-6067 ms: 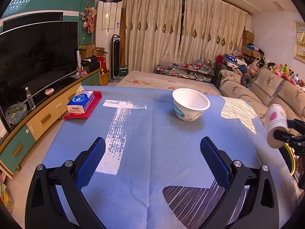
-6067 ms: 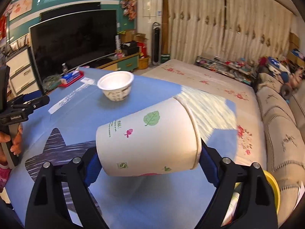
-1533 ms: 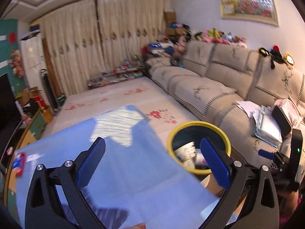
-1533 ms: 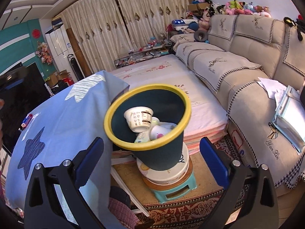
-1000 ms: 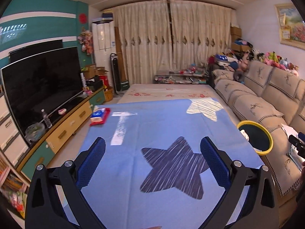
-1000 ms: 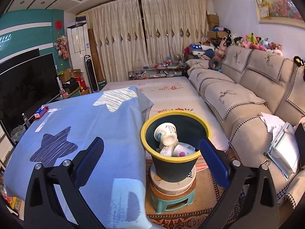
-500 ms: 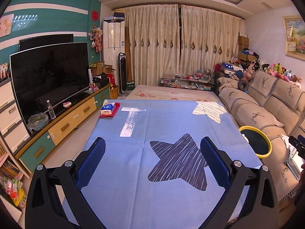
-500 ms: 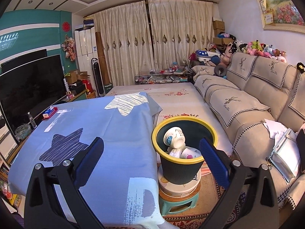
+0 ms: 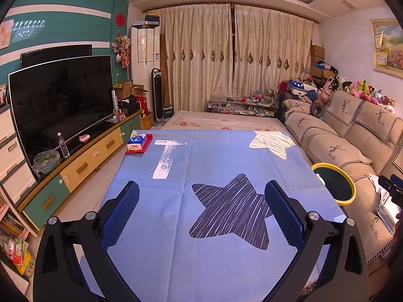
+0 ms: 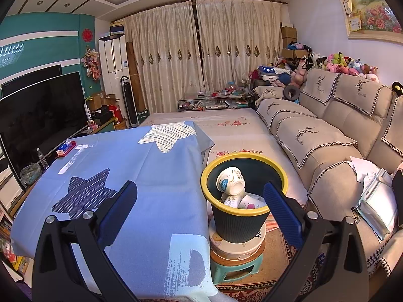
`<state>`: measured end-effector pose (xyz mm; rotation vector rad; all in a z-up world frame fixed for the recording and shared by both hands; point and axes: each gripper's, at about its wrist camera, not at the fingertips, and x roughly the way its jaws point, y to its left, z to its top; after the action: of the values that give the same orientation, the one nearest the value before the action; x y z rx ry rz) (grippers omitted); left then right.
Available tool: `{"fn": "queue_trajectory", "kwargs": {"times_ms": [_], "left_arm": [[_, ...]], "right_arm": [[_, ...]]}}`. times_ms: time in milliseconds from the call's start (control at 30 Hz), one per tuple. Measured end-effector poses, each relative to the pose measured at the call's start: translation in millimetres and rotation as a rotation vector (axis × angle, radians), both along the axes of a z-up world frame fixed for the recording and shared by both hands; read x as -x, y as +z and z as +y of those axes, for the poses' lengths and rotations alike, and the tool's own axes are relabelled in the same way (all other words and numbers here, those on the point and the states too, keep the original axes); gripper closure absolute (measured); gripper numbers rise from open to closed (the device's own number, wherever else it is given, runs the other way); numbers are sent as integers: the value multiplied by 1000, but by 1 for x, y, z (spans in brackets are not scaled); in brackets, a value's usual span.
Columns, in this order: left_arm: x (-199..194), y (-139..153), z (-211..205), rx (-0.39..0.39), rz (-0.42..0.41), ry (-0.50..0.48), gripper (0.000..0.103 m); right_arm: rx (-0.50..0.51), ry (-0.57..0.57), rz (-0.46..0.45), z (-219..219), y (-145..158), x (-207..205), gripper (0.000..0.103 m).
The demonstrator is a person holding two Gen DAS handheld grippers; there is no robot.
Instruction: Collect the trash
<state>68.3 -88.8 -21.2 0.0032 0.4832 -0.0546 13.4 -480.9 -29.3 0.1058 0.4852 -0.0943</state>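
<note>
A dark bin with a yellow rim [image 10: 244, 188] stands on a small stool beside the table's right edge; it also shows in the left wrist view [image 9: 333, 185]. Inside lie a white bowl [image 10: 230, 182] and paper cups [image 10: 248, 202]. My right gripper [image 10: 200, 201] is open and empty, held back from the bin and above the table's edge. My left gripper [image 9: 201, 206] is open and empty, held high over the near end of the blue tablecloth [image 9: 214, 163].
A tissue box on a red tray [image 9: 138, 143] sits at the table's far left corner. A TV and low cabinet [image 9: 63, 105] line the left wall. A beige sofa [image 10: 327, 136] with papers runs along the right. A floral mat [image 9: 221, 122] lies beyond the table.
Both grippers have drawn back and risen a little, so the table and bin look smaller. Earlier the right gripper held a paper cup; that cup and the white bowl now lie in the bin.
</note>
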Motion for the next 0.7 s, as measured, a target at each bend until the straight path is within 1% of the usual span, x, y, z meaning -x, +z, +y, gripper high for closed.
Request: {"fn": "queue_trajectory", "kwargs": {"times_ms": [700], "left_arm": [[-4, -5, -7, -1, 18, -28, 5]], "right_arm": [[-16, 5, 13, 0, -3, -3, 7]]}}
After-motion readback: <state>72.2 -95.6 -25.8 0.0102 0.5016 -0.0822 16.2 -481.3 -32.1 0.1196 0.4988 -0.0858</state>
